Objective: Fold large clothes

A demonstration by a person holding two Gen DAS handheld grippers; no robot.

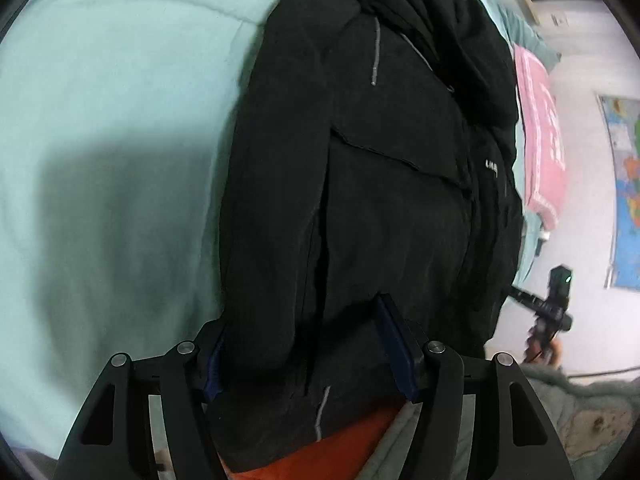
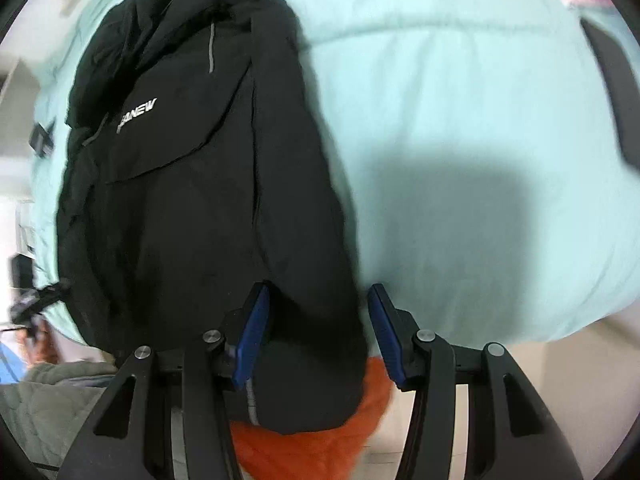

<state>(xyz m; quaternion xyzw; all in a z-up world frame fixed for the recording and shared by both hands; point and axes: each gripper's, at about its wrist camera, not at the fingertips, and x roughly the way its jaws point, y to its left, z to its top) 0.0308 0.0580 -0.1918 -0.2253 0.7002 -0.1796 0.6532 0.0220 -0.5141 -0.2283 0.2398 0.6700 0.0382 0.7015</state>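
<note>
A large black jacket with an orange lining lies lengthwise on a mint-green bed cover. My left gripper is open, its blue pads on either side of the jacket's near hem by the left sleeve. In the right wrist view the same jacket shows a white chest logo. My right gripper is open with its pads around the jacket's near right hem corner; orange lining hangs below. The right gripper also shows in the left wrist view at the far right.
A pink folded cloth lies on the bed beyond the jacket. A grey-green quilted cloth is at the lower right. A coloured wall map hangs at right. The bed edge and pale floor are below the right gripper.
</note>
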